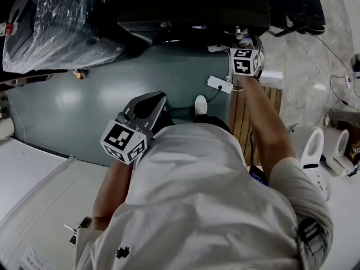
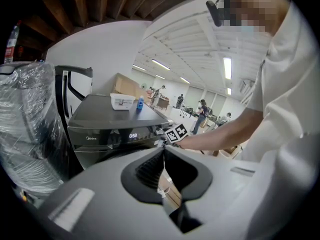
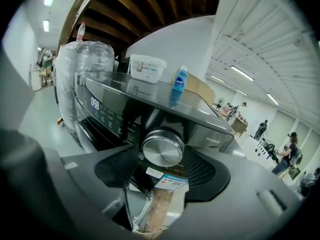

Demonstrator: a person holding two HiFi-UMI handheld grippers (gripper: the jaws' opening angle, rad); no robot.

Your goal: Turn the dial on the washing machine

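The dial (image 3: 162, 148) is a round knob with a brushed-metal face, set in the dark glossy front panel of the washing machine (image 3: 150, 98). It sits just below the middle of the right gripper view. The right gripper (image 3: 163, 153) has its jaws part open to the width of the knob. One black ribbed pad stands at each side of its rim, close enough to seem to grip it.

In the head view this gripper (image 1: 243, 35) reaches up to the machine at the top of the frame, and its marker cube faces the camera.

The left gripper (image 2: 163, 153) has its jaws pressed together into a thin seam, with nothing between them. In the head view it hangs in the lower left, over the smooth grey-green floor (image 1: 84, 100).

A white plastic tub (image 3: 146, 68) and a small blue bottle (image 3: 179, 80) stand on the machine's flat, shiny top. At the far left of the right gripper view is a tall bundle (image 3: 82, 64) wrapped in crinkled clear film.
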